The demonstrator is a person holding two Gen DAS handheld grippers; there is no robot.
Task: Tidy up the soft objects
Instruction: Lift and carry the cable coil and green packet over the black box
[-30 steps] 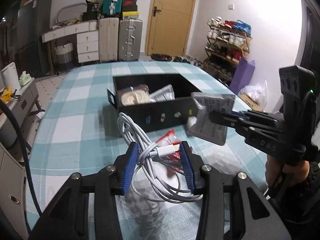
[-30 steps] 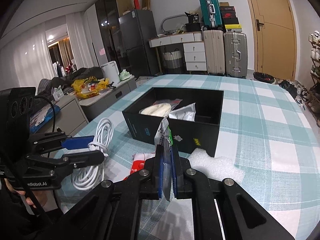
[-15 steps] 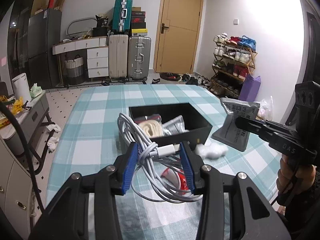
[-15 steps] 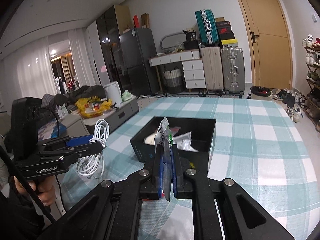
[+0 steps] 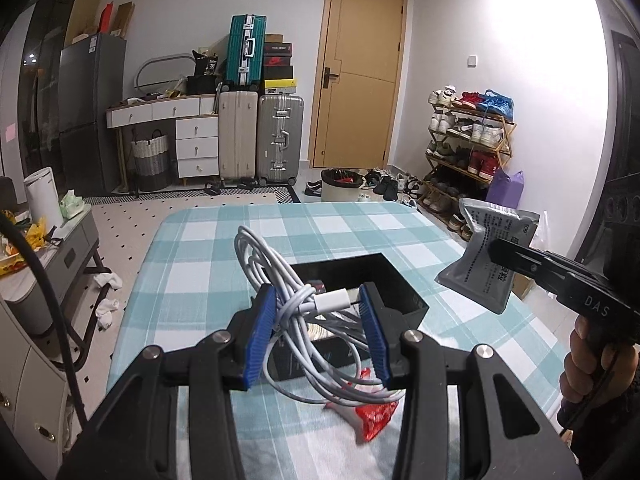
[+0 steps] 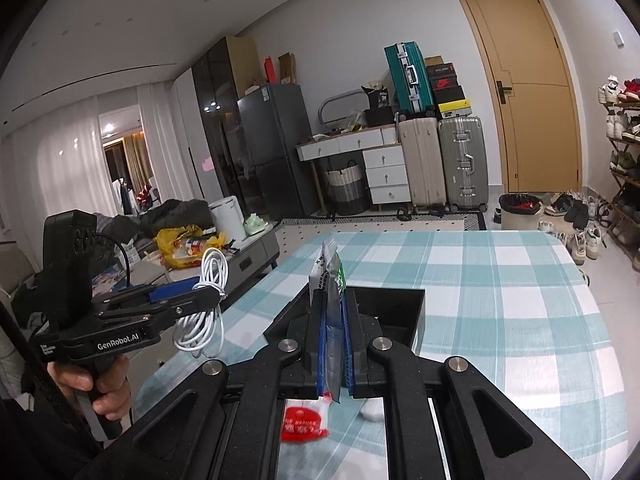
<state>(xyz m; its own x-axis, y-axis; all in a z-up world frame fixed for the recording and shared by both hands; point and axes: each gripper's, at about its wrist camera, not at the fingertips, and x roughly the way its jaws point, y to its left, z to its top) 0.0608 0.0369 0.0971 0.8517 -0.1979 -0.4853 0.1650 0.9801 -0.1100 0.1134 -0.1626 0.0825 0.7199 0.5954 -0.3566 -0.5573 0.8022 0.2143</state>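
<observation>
My left gripper (image 5: 318, 328) is clenched on the coil of white cable (image 5: 276, 280), and the blue pads (image 5: 260, 340) press it from both sides; the plug lies across between them. My right gripper (image 6: 333, 344) is clamped on the grey foil pouch (image 6: 328, 280), which stands upright between its pads. From the left wrist camera I see this pouch (image 5: 490, 256) hanging in the air to the right of the black box (image 5: 404, 300).

Compared with one second ago, both grippers are now higher above the black box. Then the pouch was low, in front of the box's front wall; now it is well above the box and to the right of it. The cable was then in front of the box, near the tablecloth; now its loops hang over the box's near part. The box (image 6: 416, 312) sits on the checked tablecloth (image 6: 520, 280). A red packet (image 5: 374, 416) lies on the cloth in front of the box, under the cable loops.
</observation>
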